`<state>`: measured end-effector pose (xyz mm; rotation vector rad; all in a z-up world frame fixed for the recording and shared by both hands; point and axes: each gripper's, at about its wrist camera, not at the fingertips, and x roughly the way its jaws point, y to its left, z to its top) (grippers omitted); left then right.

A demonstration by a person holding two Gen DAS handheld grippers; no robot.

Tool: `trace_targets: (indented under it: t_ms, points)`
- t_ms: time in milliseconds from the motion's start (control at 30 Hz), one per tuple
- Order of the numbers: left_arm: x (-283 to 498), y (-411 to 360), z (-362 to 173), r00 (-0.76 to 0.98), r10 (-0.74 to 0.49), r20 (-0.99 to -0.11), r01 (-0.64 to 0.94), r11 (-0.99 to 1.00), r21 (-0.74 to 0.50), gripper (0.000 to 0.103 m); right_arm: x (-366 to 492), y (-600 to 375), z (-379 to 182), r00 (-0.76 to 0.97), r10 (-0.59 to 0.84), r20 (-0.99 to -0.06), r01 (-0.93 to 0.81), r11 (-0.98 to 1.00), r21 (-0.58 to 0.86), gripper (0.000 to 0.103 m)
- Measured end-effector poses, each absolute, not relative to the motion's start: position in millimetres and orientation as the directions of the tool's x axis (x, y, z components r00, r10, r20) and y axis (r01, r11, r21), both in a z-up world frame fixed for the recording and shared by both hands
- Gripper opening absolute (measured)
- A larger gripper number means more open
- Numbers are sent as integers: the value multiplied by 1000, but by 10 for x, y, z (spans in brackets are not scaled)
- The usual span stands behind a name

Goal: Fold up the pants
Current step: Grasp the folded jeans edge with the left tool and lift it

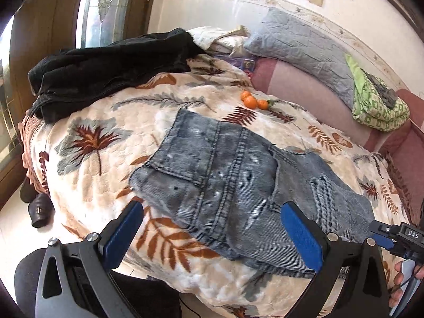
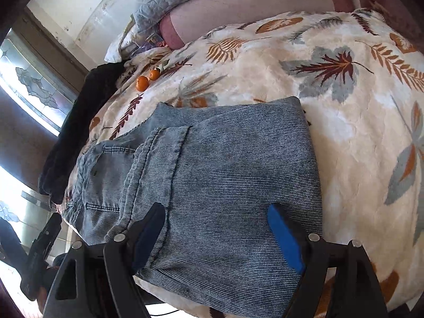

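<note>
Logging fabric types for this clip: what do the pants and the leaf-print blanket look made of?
Pants: faded blue denim, judging by the diagonal twill ribs and topstitched seams. Blanket: probably plush fleece, given its soft, puckered, matte pile; the fibre is unclear.

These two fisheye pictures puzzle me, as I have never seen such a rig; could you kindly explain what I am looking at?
No robot here: a person holds a two-finger tool in each hand, with a camera on each looking forward along the fingers. One picture comes from the left gripper, the other from the right gripper. Both have their blue-padded jaws wide open and hold nothing. Under them, folded blue jeans lie on a leaf-patterned blanket on a bed. Farther back are small oranges, a dark garment, a grey pillow and a green cloth.
</note>
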<state>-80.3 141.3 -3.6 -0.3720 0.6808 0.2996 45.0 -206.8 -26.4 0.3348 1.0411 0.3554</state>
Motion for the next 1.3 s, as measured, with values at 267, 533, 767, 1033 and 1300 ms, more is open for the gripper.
trace_targets:
  t_ms: [267,533,767,1033,1300]
  points:
    - [-875,1807,-176,690,161,-705,-489,822,-291,103,454,-1456,190,470,497,-729,-279,868,411,82]
    - [-829,1987,-207,682,123,-721,-507,790,-345,103,595,-359,232,286,658,-696,-425,739,523,82]
    - [-729,2095,-231,675,95,-731,-512,774,-373,103,805,101,-374,94,649,-755,-322,737,593,83]
    - [-737,2275,-246,757,-52,-651,-441,695,-568,103,913,15,-19,107,725,-680,-294,676,675,83]
    - [-488,2255,-363,728,-155,-668,-413,678,-608,47,1005,52,-377,21,727,-686,-200,675,710,84]
